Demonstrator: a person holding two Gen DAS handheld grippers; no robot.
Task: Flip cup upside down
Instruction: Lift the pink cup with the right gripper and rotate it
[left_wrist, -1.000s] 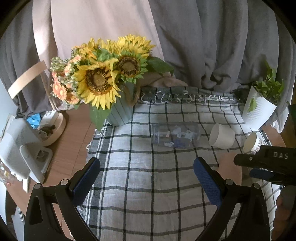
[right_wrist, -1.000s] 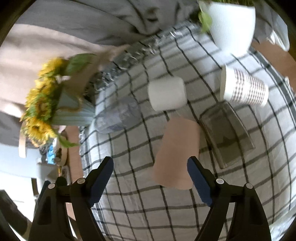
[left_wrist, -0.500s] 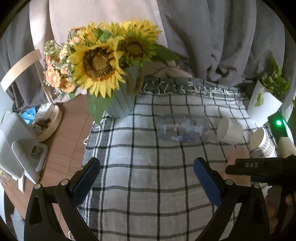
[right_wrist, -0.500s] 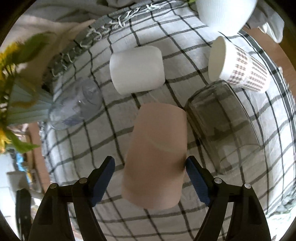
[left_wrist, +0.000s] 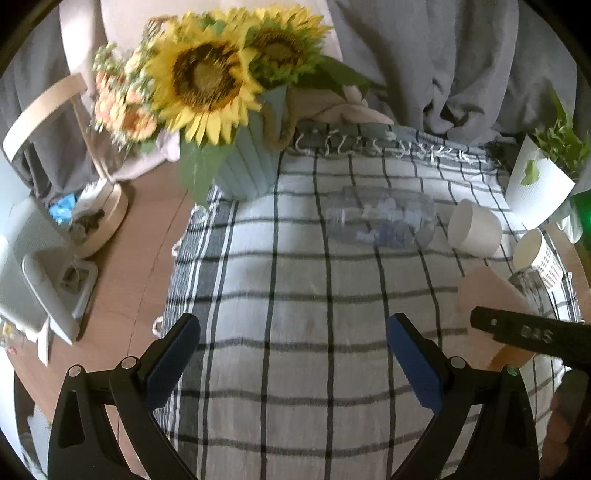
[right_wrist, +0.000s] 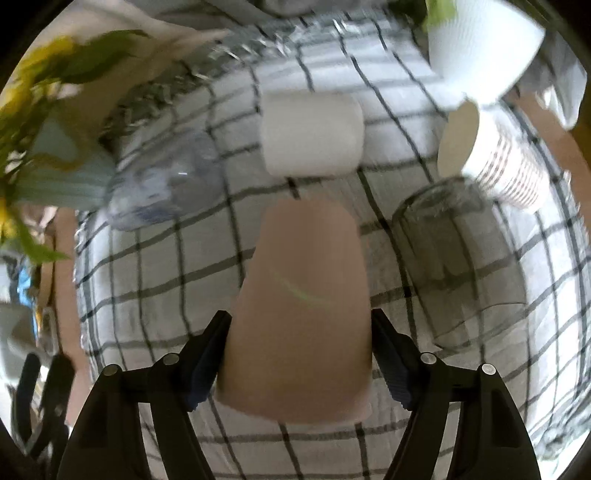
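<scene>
A pink cup (right_wrist: 303, 295) lies on its side on the checked cloth (right_wrist: 155, 266). My right gripper (right_wrist: 301, 354) straddles it, fingers wide, one on each side of the cup near its wide end; the left pad looks close to touching, the right pad stands a little off. The cup also shows in the left wrist view (left_wrist: 487, 295), with the right gripper (left_wrist: 532, 334) over it. My left gripper (left_wrist: 291, 354) is open and empty above the cloth, left of the cup.
Other cups lie on their sides: a white one (right_wrist: 312, 133), a patterned paper one (right_wrist: 495, 162), a clear glass (right_wrist: 454, 266) and a clear printed tumbler (right_wrist: 162, 184). A sunflower vase (left_wrist: 247, 162) stands at the back left, a white plant pot (left_wrist: 535, 188) at the back right.
My right gripper has moved forward and down over the pink cup, so its fingers now flank the cup. The left gripper has drifted closer to the vase and stayed open.
</scene>
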